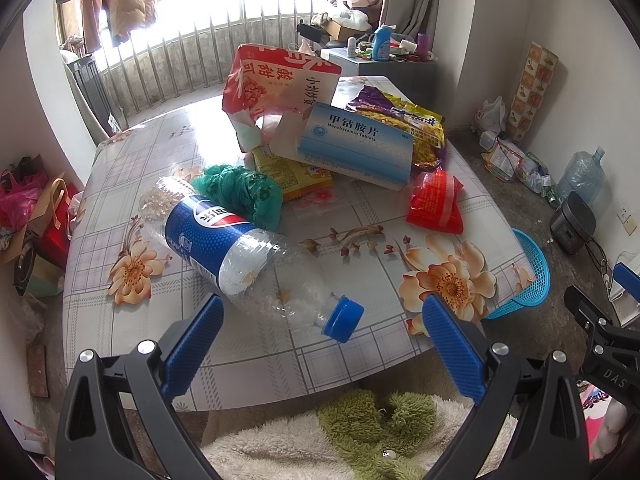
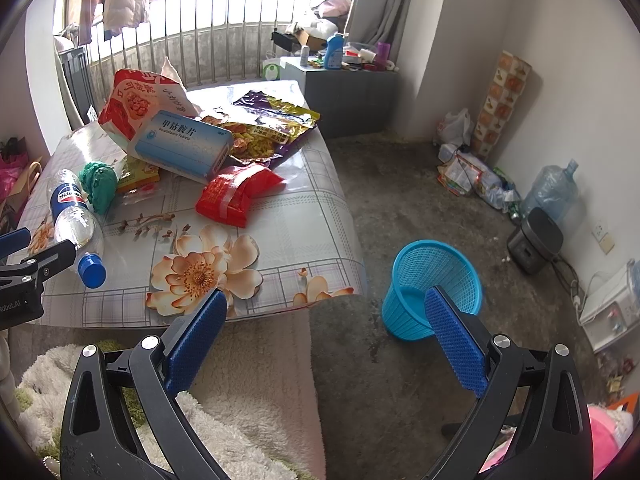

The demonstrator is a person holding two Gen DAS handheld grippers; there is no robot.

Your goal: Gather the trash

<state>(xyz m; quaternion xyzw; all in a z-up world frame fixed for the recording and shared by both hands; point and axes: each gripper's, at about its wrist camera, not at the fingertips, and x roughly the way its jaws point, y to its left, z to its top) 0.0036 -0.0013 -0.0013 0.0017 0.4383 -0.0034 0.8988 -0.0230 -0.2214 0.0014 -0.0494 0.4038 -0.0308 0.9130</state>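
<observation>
Left claw [image 1: 322,330] agape; bottle [image 1: 240,252] cap between fingers, untouched.

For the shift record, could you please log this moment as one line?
phase: start | left claw: open, facing Pepsi bottle | right claw: open, empty | blue bin: on floor, upright | table trash: untouched

I read "甲钴胺片 Mecobalamin Tablets" on the pale blue and white cardboard medicine box [image 1: 357,145]. The clear plastic bottle's blue label [image 1: 208,229] carries the Pepsi logo. The black gripper body [image 1: 612,364] beside mine reads "DAS".
</observation>
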